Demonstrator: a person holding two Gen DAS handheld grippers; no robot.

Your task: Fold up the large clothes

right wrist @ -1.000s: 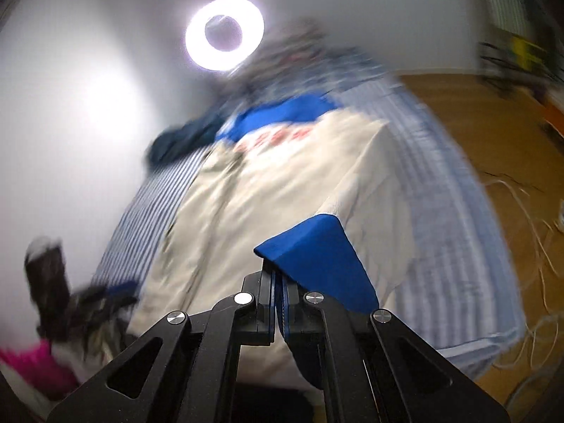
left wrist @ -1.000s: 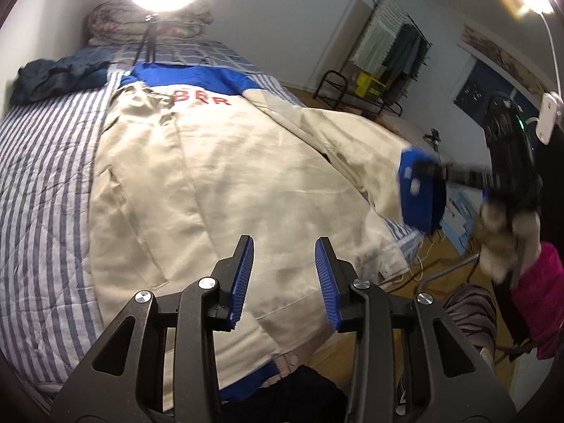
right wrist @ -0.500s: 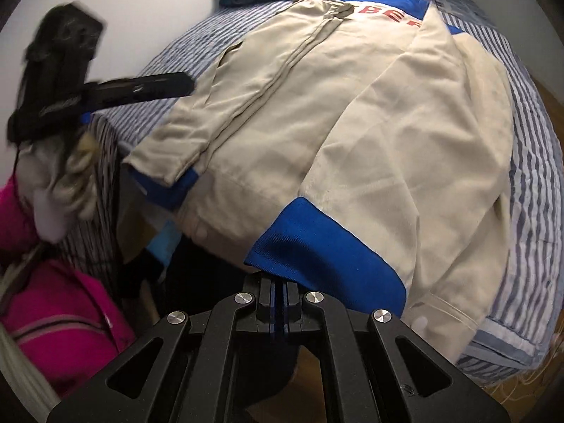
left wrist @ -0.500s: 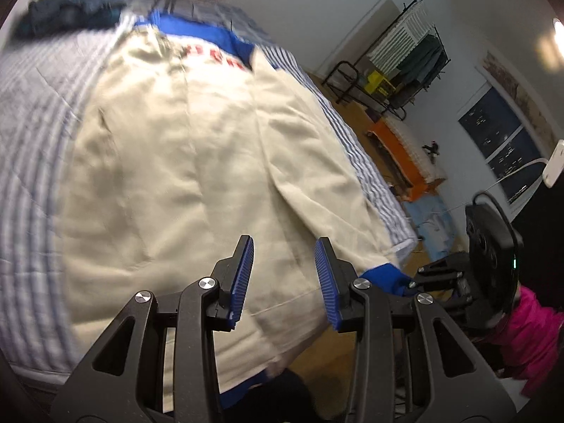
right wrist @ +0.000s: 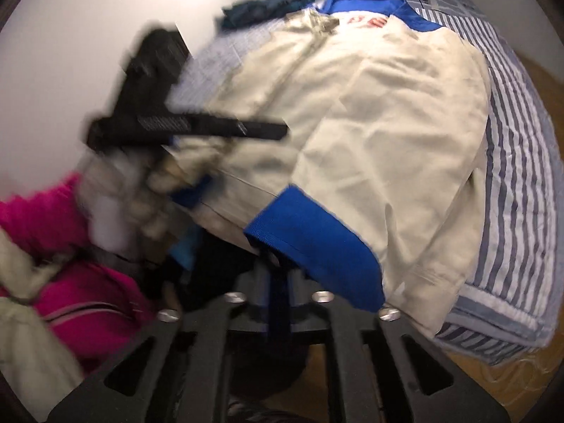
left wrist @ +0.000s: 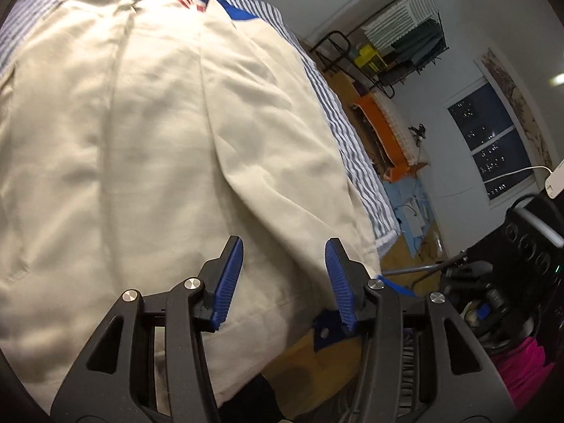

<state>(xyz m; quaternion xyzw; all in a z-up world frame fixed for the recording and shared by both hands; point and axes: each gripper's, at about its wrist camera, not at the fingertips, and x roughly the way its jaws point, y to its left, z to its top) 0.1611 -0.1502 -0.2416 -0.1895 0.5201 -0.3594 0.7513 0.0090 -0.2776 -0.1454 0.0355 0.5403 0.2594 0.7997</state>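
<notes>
Striped bed [left wrist: 338,120], cream jacket [left wrist: 141,141] spread flat

Your support surface is a bed [right wrist: 518,190] with a blue-and-white striped cover. Directly on it, ahead of your jaws in both wrist views, lies a cream jacket [left wrist: 148,134] with a blue collar and red lettering at its far end. One blue cuff [right wrist: 313,246] rests just above the right jaws. A dark garment [right wrist: 261,10] lies bunched at the bed's far end, beyond the collar.
</notes>
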